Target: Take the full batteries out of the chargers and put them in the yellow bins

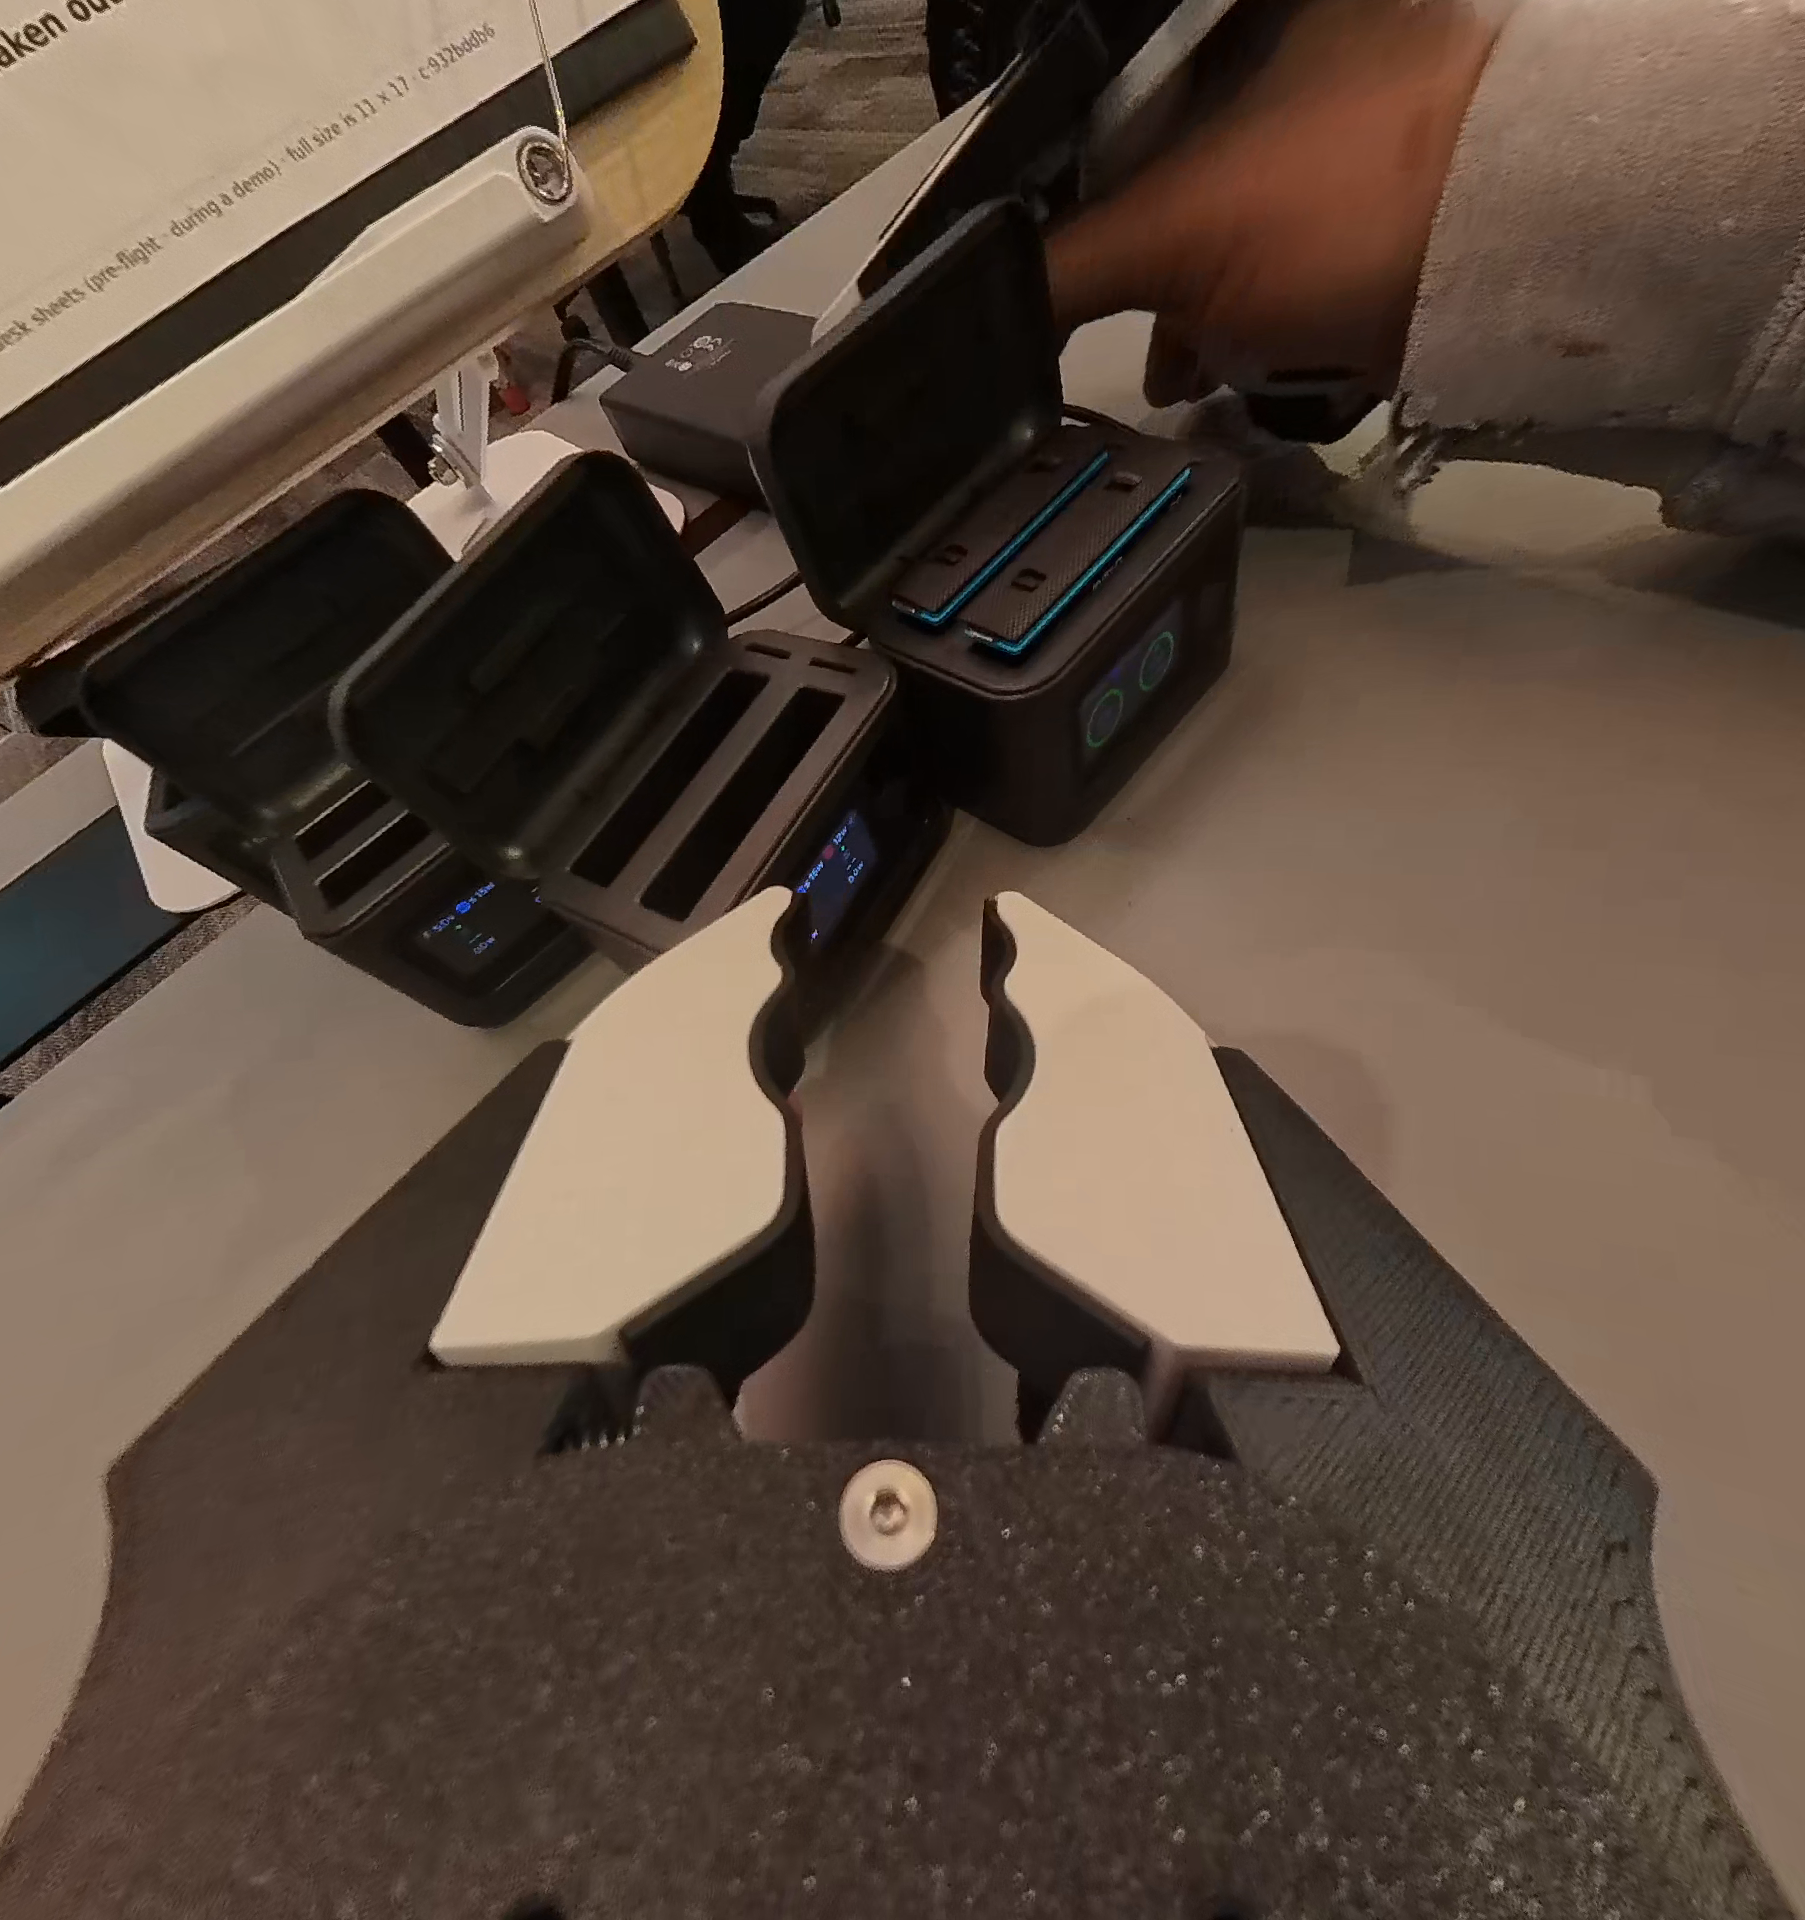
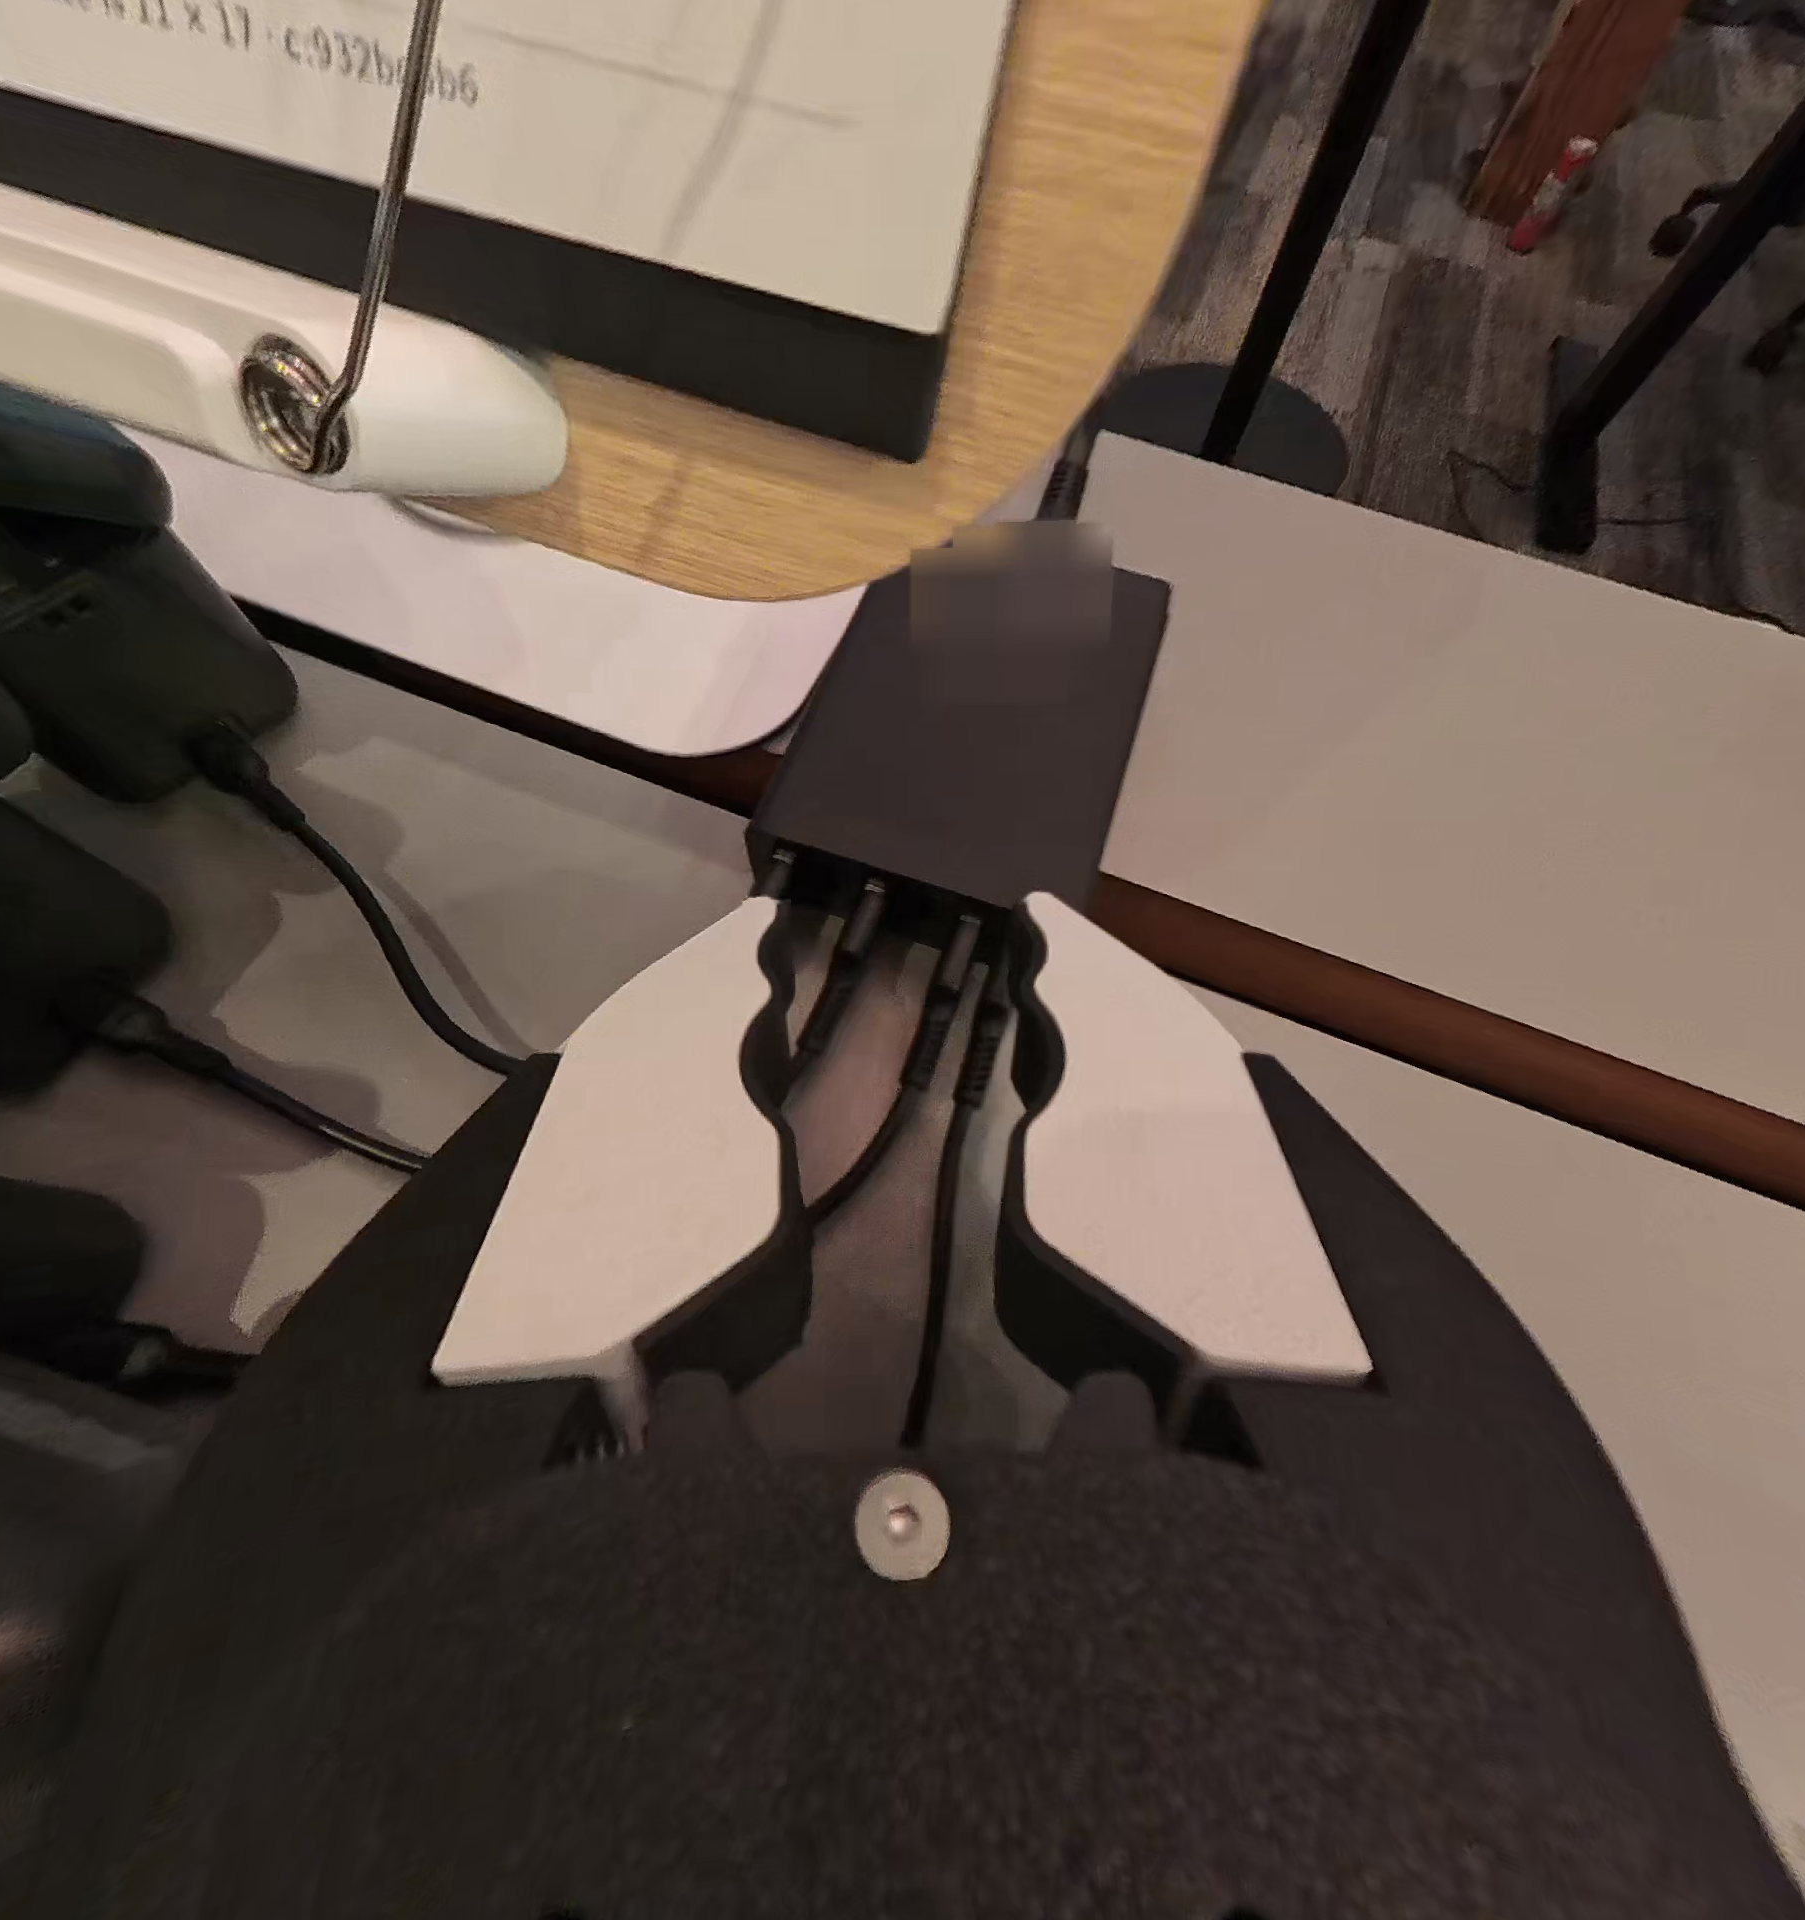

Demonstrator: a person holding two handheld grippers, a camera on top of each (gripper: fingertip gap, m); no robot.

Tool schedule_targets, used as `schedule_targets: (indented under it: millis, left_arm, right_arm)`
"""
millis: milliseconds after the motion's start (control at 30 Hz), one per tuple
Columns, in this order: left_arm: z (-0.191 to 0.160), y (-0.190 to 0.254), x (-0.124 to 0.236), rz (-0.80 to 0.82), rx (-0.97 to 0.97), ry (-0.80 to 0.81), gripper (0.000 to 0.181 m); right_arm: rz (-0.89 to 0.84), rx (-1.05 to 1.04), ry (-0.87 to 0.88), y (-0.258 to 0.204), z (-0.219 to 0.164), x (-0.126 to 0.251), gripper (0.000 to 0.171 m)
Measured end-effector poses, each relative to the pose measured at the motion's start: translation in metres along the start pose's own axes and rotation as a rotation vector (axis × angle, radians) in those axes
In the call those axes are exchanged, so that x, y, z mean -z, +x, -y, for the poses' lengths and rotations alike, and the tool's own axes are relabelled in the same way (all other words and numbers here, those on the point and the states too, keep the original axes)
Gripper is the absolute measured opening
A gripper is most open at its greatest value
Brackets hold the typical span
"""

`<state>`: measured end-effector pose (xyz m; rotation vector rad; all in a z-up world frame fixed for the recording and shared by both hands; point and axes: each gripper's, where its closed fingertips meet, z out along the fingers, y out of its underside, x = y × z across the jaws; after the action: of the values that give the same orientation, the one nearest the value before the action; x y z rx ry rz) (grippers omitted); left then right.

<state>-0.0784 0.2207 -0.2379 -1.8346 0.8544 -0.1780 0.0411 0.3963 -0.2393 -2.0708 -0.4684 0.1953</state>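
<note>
An office or lab workspace is suggested: a pale bench (image 2: 1449, 748) is set on patterned grey carpet tile (image 2: 1397, 260), where black furniture legs (image 2: 1293, 208) are seen. A printed sheet on a wooden board (image 2: 669, 488), open battery chargers (image 1: 1033, 582) and a cabled power adapter (image 2: 960, 748) are laid out.
</note>
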Motion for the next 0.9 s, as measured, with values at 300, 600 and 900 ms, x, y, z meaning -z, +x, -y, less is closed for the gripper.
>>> schedule_targets:
  millis: [300,600,900]
  left_arm:
    - [0.001,0.001,0.000,-0.021,0.013,0.007,0.034]
    - [0.012,0.021,-0.011,-0.130,-0.005,0.022,0.041]
    - [0.015,0.029,-0.021,-0.152,-0.011,0.001,0.043]
  right_arm:
    - [0.335,-0.072,0.234,-0.019,0.024,0.069,0.072]
    - [0.597,0.299,0.132,-0.078,-0.035,0.126,0.086]
    - [0.545,0.387,-0.008,-0.089,-0.054,0.101,0.097]
